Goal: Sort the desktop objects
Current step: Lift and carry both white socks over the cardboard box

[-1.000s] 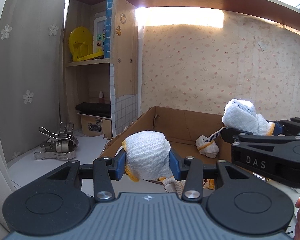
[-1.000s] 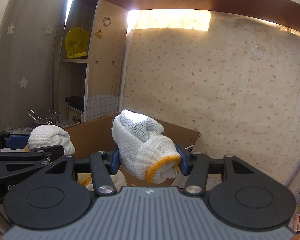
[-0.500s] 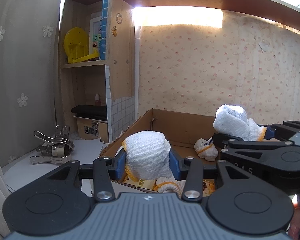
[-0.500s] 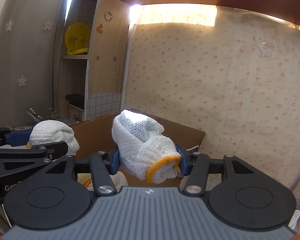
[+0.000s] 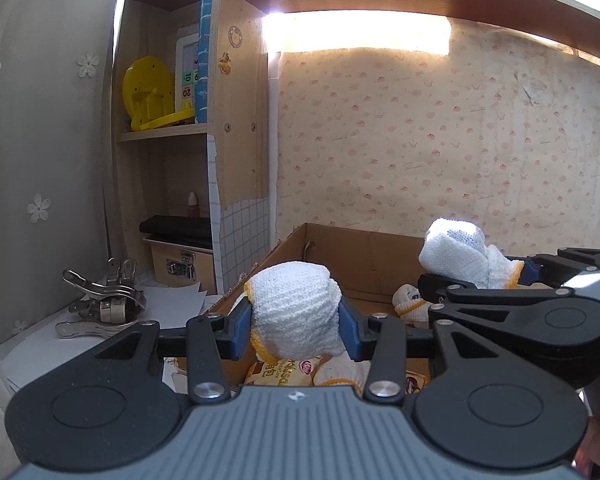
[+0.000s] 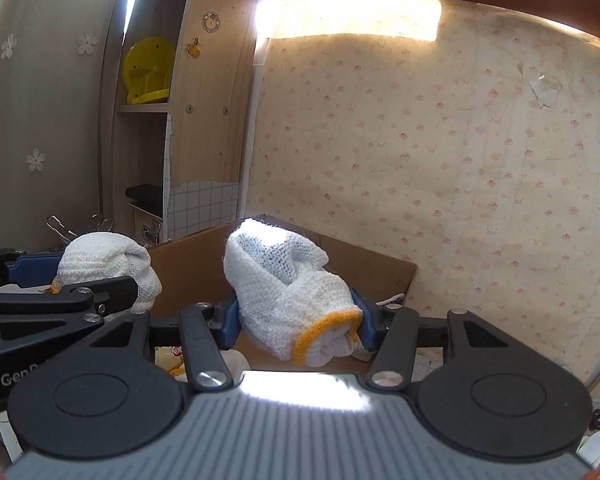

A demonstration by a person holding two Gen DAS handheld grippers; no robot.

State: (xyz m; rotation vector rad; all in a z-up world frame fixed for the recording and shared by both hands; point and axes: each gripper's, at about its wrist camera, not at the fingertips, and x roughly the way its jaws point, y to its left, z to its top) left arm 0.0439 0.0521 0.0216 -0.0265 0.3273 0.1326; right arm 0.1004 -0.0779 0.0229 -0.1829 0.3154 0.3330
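My left gripper (image 5: 296, 330) is shut on a rolled white knit glove with yellow trim (image 5: 296, 308), held over the near left edge of an open cardboard box (image 5: 340, 248). My right gripper (image 6: 294, 322) is shut on a second white glove with a yellow cuff (image 6: 288, 284), above the same box (image 6: 380, 268). The right gripper and its glove (image 5: 460, 256) show at the right of the left wrist view. The left gripper's glove (image 6: 108, 260) shows at the left of the right wrist view. Inside the box lie another glove (image 5: 410, 300) and a snack packet (image 5: 280, 372).
A pile of metal clips (image 5: 104, 304) lies on white paper left of the box. A wooden shelf unit (image 5: 236, 120) stands behind, holding a yellow round object (image 5: 148, 92) and a small latched case (image 5: 180, 264). A patterned wall (image 5: 440, 140) backs the box.
Both grippers, each still holding its glove, have shifted a little to the right and forward over the box. The gloves stay clamped.
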